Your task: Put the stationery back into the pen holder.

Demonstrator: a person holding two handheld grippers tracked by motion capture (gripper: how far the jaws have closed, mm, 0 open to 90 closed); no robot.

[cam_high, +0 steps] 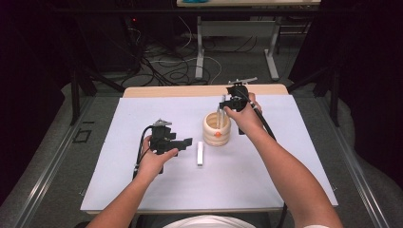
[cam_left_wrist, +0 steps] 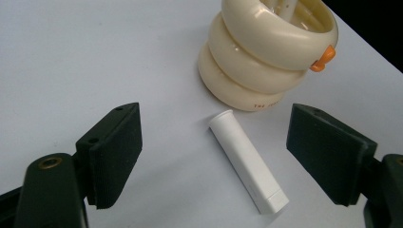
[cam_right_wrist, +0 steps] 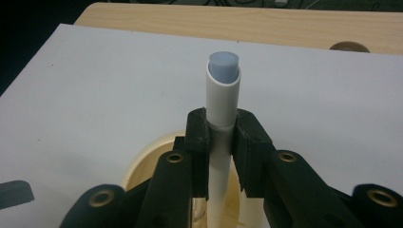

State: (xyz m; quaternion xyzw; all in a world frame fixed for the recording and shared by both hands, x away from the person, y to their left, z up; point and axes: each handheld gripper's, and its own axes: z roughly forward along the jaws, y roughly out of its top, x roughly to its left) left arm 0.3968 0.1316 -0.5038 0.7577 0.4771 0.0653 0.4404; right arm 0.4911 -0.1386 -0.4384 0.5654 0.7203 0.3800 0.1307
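Right gripper view: your right gripper [cam_right_wrist: 222, 142] clamps the stick [cam_right_wrist: 221, 102] upright over the cup [cam_high: 216, 128] | left gripper [cam_left_wrist: 214, 156] wide, straddling the cap [cam_left_wrist: 248, 161] | lower the stick straight, keep grip firm.

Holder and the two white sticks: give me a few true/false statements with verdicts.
1. The right gripper is shut on a white stick. True.
2. That stick has a bluish-grey tip showing at its top end. True.
3. The left gripper is clamped on the white cap. False: its jaws stand open either side of the cap, which lies flat on the white mat.
4. The cream holder lies tipped on its side. False: it stands upright on the mat.
5. The holder has an orange tab on its rim. True.
6. The white cap sits inside the holder. False: it lies on the mat beside it.
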